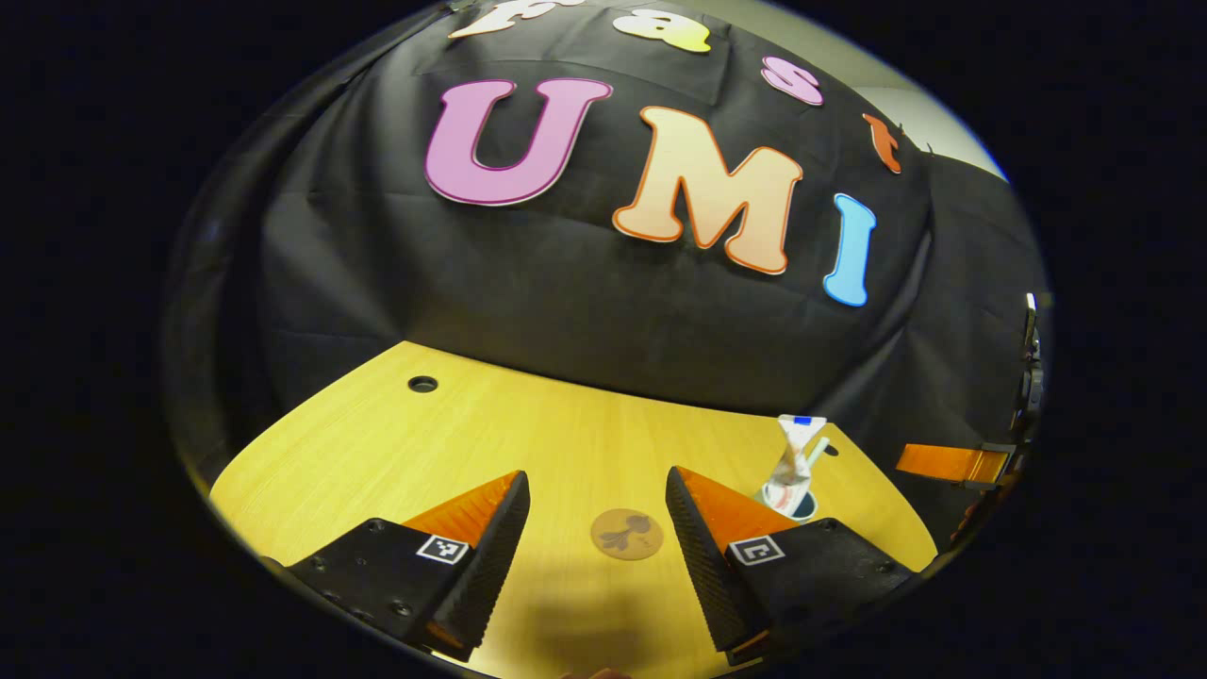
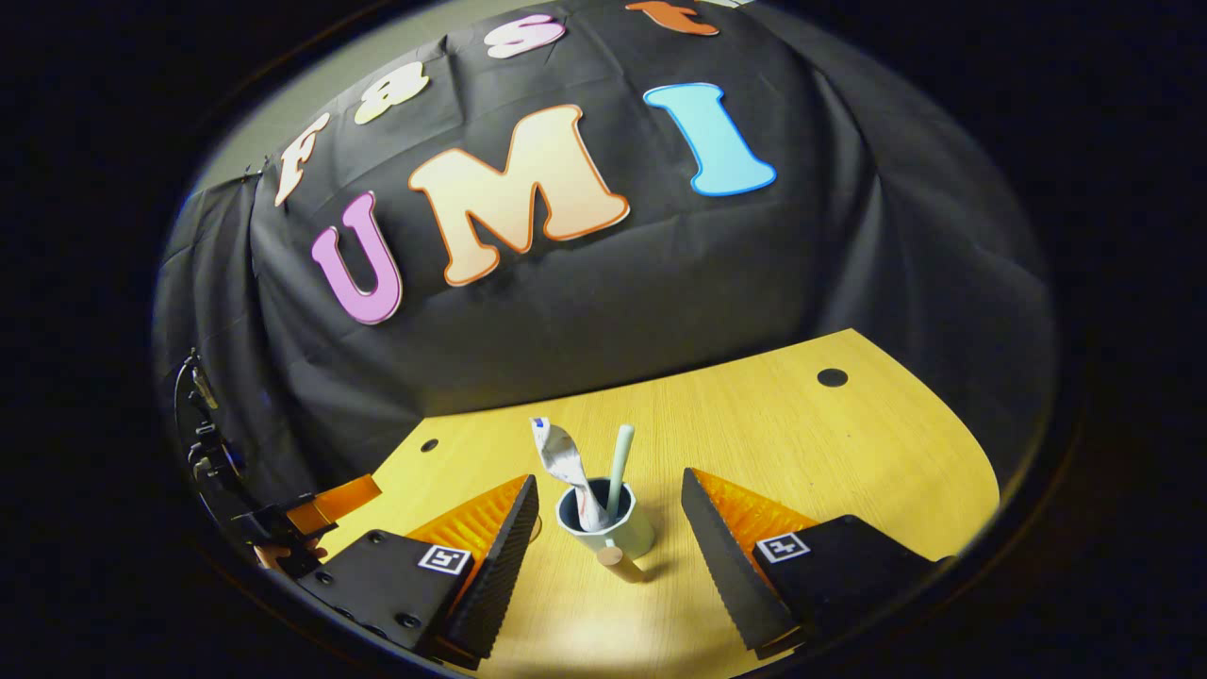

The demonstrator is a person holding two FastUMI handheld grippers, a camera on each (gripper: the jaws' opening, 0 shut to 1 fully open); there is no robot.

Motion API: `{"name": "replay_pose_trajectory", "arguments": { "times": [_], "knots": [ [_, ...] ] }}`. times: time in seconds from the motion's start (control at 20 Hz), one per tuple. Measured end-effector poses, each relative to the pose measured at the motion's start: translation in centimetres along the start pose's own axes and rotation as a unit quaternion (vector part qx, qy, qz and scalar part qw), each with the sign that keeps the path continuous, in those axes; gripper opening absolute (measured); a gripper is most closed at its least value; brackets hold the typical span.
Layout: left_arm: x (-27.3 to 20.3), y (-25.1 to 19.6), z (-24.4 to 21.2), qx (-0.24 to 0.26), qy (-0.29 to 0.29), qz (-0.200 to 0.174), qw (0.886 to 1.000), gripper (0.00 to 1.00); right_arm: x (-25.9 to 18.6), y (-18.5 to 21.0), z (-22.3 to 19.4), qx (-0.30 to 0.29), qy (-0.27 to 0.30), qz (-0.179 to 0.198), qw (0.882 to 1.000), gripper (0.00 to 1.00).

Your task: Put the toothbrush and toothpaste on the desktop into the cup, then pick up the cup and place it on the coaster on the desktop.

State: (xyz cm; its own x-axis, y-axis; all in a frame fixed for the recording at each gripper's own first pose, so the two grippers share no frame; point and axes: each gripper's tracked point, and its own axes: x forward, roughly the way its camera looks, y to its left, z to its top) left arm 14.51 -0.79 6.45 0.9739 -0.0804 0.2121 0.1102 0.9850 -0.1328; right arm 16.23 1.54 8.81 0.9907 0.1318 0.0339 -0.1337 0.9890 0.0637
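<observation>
Desk [image 1: 528,424]: light wood-grain top with a rounded edge and round dark cable holes [image 2: 832,377] toward the back. A round brown coaster [image 1: 626,534] lies flat on it, well apart from the cup [image 2: 603,528]. The cup stands upright on the desk, with a small cylindrical piece [image 2: 615,558] touching its base.

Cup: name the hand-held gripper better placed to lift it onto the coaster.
Right, probably: the right hand-held gripper is open with the cup between its fingers. The left hand-held gripper frames the coaster instead.
</observation>
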Motion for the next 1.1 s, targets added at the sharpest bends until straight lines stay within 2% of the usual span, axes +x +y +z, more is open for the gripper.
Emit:
{"name": "replay_pose_trajectory", "arguments": {
  "times": [0.35, 0.65, 1.05, 1.1],
  "knots": [
    [-2.1, 7.9, -3.0, -0.026, 0.024, 0.079, 0.996, 0.84, 4.4, 1.5, -6.0, -0.061, 0.118, 0.012, 0.991, 0.94],
    [-3.7, 13.1, -5.7, -0.045, 0.051, 0.133, 0.989, 0.84, 6.0, -0.2, -10.7, -0.132, 0.221, -0.01, 0.966, 0.94],
    [-5.5, 15.9, -8.2, -0.045, 0.077, 0.166, 0.982, 0.85, 8.1, -1.5, -13.6, -0.154, 0.312, -0.03, 0.937, 0.94],
    [-5.7, 16.1, -8.6, -0.041, 0.084, 0.17, 0.981, 0.85, 8.1, -1.5, -13.8, -0.155, 0.321, -0.03, 0.934, 0.87]
  ]
}}
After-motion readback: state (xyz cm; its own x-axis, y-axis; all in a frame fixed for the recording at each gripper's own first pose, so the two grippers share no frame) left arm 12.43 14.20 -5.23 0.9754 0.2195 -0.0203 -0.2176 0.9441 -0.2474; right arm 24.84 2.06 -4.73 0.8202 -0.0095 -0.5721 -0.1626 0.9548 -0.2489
